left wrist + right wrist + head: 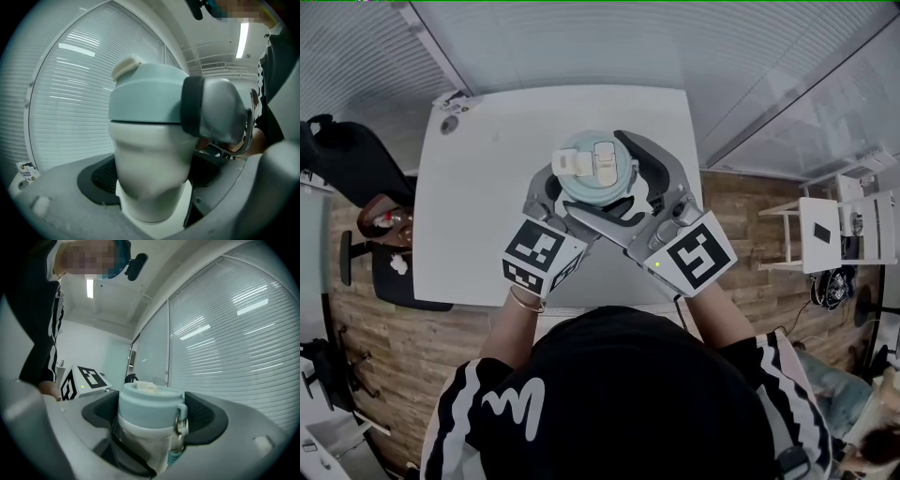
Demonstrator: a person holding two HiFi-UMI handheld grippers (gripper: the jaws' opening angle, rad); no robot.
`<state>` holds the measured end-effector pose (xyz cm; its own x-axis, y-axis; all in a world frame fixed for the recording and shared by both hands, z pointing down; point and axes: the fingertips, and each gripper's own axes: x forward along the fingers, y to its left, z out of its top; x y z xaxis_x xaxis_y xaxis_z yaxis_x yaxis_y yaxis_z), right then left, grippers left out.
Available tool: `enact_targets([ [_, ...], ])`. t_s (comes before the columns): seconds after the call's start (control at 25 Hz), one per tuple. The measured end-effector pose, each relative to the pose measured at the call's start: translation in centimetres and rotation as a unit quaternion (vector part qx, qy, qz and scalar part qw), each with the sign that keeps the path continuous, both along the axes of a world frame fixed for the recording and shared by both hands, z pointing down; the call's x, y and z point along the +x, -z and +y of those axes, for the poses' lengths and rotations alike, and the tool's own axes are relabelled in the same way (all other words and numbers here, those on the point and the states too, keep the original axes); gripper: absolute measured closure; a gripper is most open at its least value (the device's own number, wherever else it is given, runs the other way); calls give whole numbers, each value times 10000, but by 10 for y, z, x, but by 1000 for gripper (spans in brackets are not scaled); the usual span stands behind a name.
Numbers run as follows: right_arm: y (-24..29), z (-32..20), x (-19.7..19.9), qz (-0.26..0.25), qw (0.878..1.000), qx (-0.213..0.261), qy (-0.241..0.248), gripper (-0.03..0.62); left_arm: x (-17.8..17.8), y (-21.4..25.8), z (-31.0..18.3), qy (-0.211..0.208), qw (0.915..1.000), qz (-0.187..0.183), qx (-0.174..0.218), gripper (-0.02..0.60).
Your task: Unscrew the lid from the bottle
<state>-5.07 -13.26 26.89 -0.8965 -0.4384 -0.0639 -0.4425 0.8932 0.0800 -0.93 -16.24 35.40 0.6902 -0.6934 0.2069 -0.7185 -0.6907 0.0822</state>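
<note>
A white bottle (150,173) with a pale blue lid (595,169) stands upright in the middle of the white table (478,206). My left gripper (581,195) comes in from the near left, shut on the bottle's body below the lid, with dark pads on both sides in the left gripper view. My right gripper (598,176) crosses in from the near right at lid height. Its two pads (201,418) sit against opposite sides of the lid (150,406), and the lid's small carry loop (182,411) lies by the right pad. The bottle's base is hidden.
A small grey object (450,112) lies at the table's far left corner. Left of the table stands a black chair (356,169), and a white rack (834,234) stands at the right on the wooden floor. Window blinds run behind the table.
</note>
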Motion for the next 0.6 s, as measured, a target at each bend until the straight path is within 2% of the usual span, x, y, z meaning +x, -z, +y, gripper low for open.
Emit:
enact_targets([
  [0.16, -4, 0, 6, 13, 9999, 96, 43, 169, -2, 1, 1, -84, 9997, -215, 123, 155],
  [0.4, -4, 3, 10, 35, 9998, -51, 210, 180, -2, 2, 3, -191, 9991, -314, 188, 155],
  [0.6, -8, 5, 12, 151, 9991, -227, 313, 186, -5, -1, 4, -183, 9979, -562, 275, 155],
])
